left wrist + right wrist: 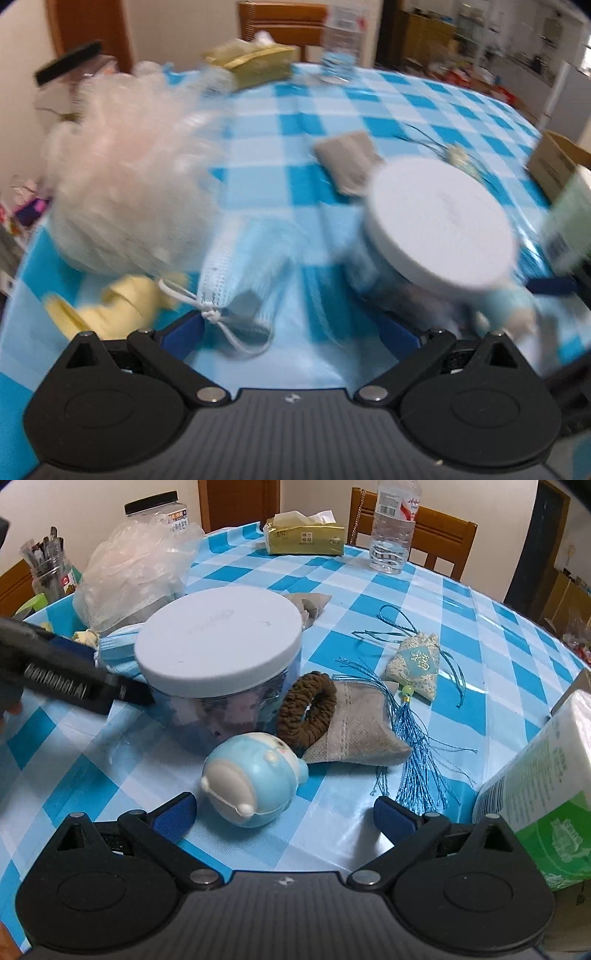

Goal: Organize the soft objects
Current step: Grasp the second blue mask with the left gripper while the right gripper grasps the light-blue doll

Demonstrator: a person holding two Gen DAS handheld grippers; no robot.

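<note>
Left gripper (291, 332): jaws spread over face mask (240, 266), lower centre
Right gripper (284, 810): jaws spread around blue toy (255, 779), empty

lighting: even indoor light, moderately bright, no hard shadows. glare: pale sheen streaks on the glossy checked tablecloth (424, 602) toward 2 o'clock in the right wrist view. blur: left wrist view smeared throughout, the mesh puff (125, 177) at 9 o'clock and the white jar lid (439, 218) soft-edged; right wrist view sharp. distortion: fisheye bending, dark corners, table rim curved at both views' edges.
</note>
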